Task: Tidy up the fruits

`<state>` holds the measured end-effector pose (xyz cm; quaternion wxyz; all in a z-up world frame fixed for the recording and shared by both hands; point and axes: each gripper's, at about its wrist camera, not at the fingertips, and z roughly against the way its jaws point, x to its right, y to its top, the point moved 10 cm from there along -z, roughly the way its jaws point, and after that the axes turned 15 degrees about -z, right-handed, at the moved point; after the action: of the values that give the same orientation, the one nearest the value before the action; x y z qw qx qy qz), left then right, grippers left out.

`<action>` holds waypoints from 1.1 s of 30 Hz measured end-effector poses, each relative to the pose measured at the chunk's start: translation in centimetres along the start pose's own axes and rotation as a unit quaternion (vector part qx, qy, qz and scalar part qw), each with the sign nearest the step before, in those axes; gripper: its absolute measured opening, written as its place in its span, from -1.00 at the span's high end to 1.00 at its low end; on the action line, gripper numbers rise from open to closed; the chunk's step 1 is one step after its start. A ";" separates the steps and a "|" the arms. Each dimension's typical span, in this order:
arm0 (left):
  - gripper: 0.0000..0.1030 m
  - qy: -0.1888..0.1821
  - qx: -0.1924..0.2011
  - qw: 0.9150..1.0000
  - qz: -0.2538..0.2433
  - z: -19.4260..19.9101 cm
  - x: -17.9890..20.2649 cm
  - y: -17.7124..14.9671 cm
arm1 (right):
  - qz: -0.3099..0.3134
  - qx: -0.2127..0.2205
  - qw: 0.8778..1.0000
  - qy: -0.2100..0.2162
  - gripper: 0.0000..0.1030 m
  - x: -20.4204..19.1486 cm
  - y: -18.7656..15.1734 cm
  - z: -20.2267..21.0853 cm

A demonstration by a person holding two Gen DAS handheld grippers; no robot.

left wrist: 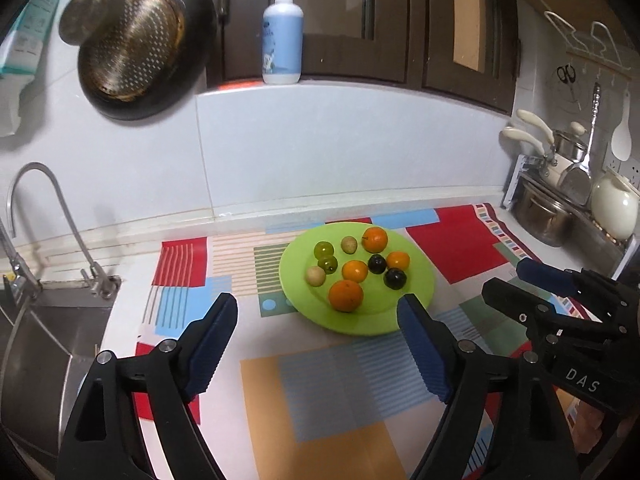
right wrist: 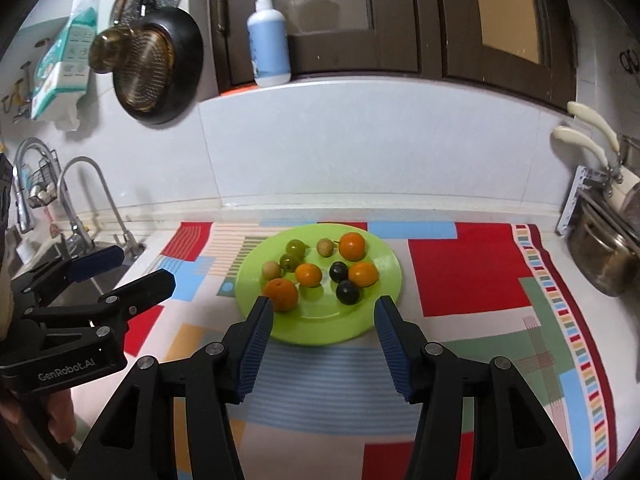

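Kitchen counter with a patterned mat [right wrist: 472,268] carries a green plate [right wrist: 372,320] where all the fruit lies loosely mixed: oranges [right wrist: 281,294], dark plums [right wrist: 347,291], green grapes [right wrist: 295,247] and perhaps two pale longans [right wrist: 271,269]. Both the left gripper [left wrist: 316,316] and right gripper [right wrist: 323,316] hover before the plate, jaws apart and empty. Round fruit shows no long axis, and whether sorting is pending or finished I cannot judge.

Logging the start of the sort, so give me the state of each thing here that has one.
left gripper: open, empty
right gripper: open, empty
green plate: holding all ten fruits, mixed
faucet: no water seen running
pump bottle: upright on the ledge
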<state>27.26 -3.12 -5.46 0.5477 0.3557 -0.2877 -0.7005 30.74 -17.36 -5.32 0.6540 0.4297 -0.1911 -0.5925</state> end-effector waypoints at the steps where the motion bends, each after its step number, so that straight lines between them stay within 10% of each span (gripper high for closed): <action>1: -0.62 0.000 0.002 1.000 0.000 0.5 0.2 -0.1 | 0.000 0.002 1.000 0.000 -0.04 0.0 -0.1 0.6; 33: -0.95 0.036 0.038 0.998 -0.018 11.5 3.9 -2.4 | 0.003 0.031 1.000 -0.002 -0.25 1.3 -4.1 12.0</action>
<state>16.04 -6.20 -1.40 0.5312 0.4066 -0.2877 -0.6854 19.42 -22.33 -2.16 0.6419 0.4477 -0.2122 -0.5852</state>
